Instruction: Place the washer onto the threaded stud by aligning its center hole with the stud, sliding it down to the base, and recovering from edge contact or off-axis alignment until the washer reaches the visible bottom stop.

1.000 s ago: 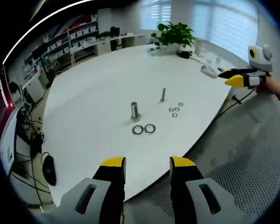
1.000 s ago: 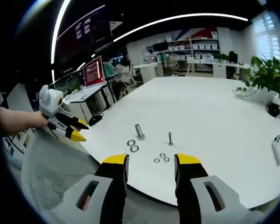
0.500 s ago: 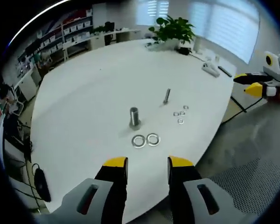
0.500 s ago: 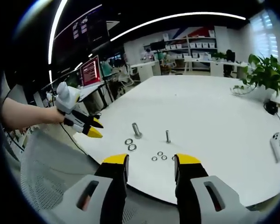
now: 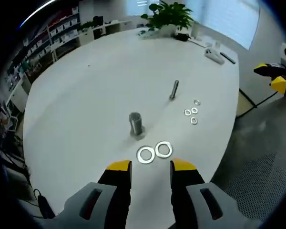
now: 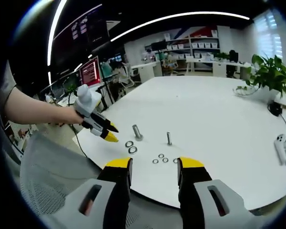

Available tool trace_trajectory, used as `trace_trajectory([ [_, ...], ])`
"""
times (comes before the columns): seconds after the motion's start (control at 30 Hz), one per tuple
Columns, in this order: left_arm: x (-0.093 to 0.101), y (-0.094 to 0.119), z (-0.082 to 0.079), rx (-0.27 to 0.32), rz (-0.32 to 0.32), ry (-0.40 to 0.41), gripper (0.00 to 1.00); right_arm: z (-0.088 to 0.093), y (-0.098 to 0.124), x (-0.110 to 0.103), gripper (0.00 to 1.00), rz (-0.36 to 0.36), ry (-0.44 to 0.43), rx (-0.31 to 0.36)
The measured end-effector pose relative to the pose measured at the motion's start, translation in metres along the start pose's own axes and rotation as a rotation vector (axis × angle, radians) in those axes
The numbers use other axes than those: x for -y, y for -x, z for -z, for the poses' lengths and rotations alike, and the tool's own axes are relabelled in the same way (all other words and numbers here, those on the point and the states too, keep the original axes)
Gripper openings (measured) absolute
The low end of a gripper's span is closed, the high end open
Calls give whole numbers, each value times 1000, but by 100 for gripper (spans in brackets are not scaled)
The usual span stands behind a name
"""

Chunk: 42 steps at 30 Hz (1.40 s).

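- Right now the left gripper (image 5: pixel 148 166) is hovering over the near edge of the white table (image 5: pixel 86 86), its yellow-tipped jaws standing parted with nothing between them.
- Just ahead of those jaws, at twelve o'clock, two large washers (image 5: pixel 154 152) are lying flat, touching or nearly so, with the thick threaded stud (image 5: pixel 135 124) standing upright just beyond at eleven o'clock.
- Farther off at one o'clock a thin stud (image 5: pixel 174 89) is standing, with three small washers (image 5: pixel 192 110) lying near it.
- The right gripper (image 6: pixel 149 164) is waiting back from the table edge, jaws apart and holding nothing.
- Judging by the look, each washer is a thin, stiff, light steel ring, slippery and lying flush on a smooth top, so lifting it will be fiddly; I'd pinch it across the rim at one edge, leaving the hole free.
- Off-axis, it is likely to catch on the threads.
- A red monitor (image 6: pixel 89 72) is glowing in the right gripper view, but I am reading no writing or brand anywhere.
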<state>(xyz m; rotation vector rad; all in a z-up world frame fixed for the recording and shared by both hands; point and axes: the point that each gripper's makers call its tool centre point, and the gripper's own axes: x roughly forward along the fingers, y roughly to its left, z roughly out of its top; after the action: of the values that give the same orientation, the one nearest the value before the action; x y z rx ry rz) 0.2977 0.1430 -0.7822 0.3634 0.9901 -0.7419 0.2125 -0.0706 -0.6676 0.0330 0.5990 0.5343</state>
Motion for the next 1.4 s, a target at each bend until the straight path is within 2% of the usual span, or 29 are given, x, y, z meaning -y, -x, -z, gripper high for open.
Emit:
trace_trajectory([
  [0.13, 0, -11, -3, -4, 26, -15, 29, 0, 0, 1, 40, 1, -2, 2],
  [0.43, -5, -33, 6, -94, 40, -91, 27, 1, 0, 1, 39, 0, 3, -7],
  [0.57, -7, -39, 7, -115, 45, -111, 27, 1, 0, 2, 39, 4, 0, -6],
  [0.73, -5, -44, 5, -137, 57, -167, 26, 1, 0, 4, 39, 11, -5, -5],
  [0.9, -4, -48, 11, -193, 77, -230, 27, 1, 0, 5, 39, 15, -7, -3],
  [1.4, -7, -56, 15, -248, 85, -292, 21, 2, 0, 5, 38, 19, -8, -6],
])
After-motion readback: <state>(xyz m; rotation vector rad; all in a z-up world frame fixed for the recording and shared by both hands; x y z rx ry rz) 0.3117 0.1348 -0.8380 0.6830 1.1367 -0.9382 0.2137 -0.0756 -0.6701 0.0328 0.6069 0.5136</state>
